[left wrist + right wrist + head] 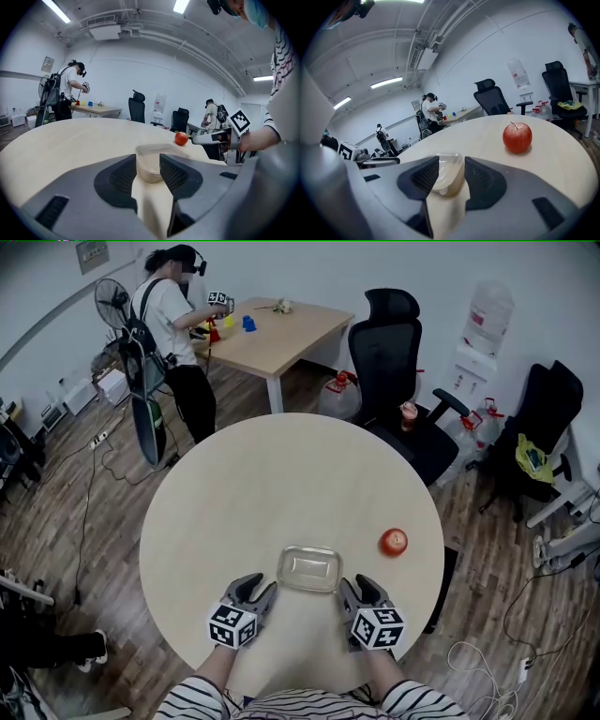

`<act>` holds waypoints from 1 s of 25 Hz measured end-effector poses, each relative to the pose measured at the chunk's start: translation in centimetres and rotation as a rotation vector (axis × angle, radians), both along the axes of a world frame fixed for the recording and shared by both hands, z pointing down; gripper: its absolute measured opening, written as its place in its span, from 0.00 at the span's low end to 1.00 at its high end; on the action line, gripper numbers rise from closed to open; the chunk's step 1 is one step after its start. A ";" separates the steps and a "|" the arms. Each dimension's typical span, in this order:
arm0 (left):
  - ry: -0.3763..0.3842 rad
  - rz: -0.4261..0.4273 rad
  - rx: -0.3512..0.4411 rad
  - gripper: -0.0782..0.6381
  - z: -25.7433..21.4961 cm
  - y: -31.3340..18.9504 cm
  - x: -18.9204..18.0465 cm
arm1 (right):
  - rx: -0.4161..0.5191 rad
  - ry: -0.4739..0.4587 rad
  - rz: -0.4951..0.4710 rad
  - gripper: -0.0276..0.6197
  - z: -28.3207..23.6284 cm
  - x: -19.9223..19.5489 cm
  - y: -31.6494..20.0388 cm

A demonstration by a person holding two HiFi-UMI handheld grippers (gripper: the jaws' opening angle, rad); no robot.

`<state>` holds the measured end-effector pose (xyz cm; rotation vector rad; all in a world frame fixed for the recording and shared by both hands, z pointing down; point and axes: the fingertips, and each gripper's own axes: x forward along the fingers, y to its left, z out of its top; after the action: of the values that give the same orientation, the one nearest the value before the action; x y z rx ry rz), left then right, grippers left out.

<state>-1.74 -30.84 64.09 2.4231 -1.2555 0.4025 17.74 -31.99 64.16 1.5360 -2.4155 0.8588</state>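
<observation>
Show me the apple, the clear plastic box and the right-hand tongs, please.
apple (394, 541): head view, middle of its red skin.
clear plastic box (308, 569): head view, its bare bottom.
right tongs (357, 584): head view, midway between the fingertips.

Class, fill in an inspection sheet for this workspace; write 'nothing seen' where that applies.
Surface: round table, pale wood.
Job's things: clear container near the front edge; red apple to its right, apart from it.
Clutter: standing fan on the floor.
Grippers: left claw and right claw open, one at each near corner of the container; contact unclear.
Cables: cables loose on the wooden floor.
Surroundings: office chair, second table with a person, water dispenser.
</observation>
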 end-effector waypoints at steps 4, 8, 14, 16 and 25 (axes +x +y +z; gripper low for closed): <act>0.030 -0.005 -0.033 0.30 0.8 -1.1 0.2 | -0.018 -0.014 -0.014 0.32 1.0 -0.5 -0.8; 0.070 -0.022 -0.081 0.32 1.7 -2.0 0.1 | -0.033 -0.028 -0.021 0.31 1.8 -1.1 -1.6; 0.141 -0.032 -0.148 0.34 2.1 -2.9 0.2 | -0.051 -0.063 -0.022 0.29 2.1 -1.8 -2.3; 0.162 -0.027 -0.168 0.34 2.3 -3.1 0.5 | -0.056 -0.073 -0.018 0.29 2.3 -1.9 -2.4; 0.153 -0.004 -0.218 0.34 3.5 -4.1 2.1 | -0.068 -0.094 -0.005 0.27 2.7 -2.4 -2.3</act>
<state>0.34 -34.95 67.55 2.2221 -1.0911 0.3270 15.39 -34.25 66.89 1.4970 -2.4256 1.0226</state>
